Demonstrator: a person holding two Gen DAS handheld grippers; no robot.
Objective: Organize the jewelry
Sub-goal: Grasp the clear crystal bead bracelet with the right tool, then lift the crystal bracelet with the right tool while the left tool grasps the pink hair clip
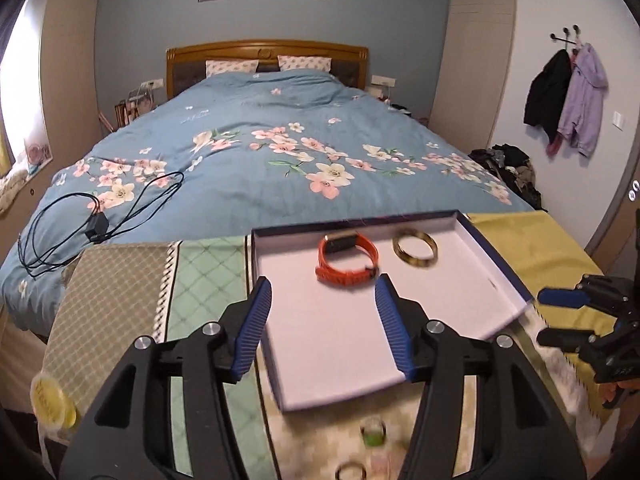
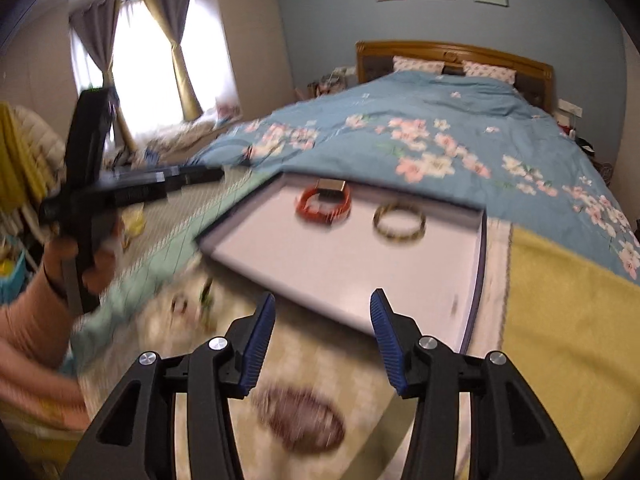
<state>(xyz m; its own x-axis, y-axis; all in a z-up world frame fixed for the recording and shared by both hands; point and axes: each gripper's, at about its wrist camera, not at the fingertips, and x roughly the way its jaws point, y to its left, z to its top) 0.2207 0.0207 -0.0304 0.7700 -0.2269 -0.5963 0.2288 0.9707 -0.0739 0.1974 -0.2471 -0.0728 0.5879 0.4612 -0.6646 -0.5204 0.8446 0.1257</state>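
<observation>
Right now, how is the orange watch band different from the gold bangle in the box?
The orange watch band is bright orange with a dark rectangular face; the gold bangle is a plain brownish-gold ring. The watch band is a floppy, uneven loop, while the bangle is a stiff, even circle. Both lie side by side in the white-lined box, untouched.

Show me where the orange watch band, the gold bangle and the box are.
orange watch band [image 1: 347, 261], left wrist view, front strap.
gold bangle [image 1: 414, 248], left wrist view, left rim.
box [image 1: 494, 252], left wrist view, right wall.

I stood in a home bedroom: a wooden-headboard bed [image 1: 264, 128] under a floral duvet, curtained window [image 2: 148, 52], jackets [image 1: 568, 96] hung on wall hooks.
</observation>
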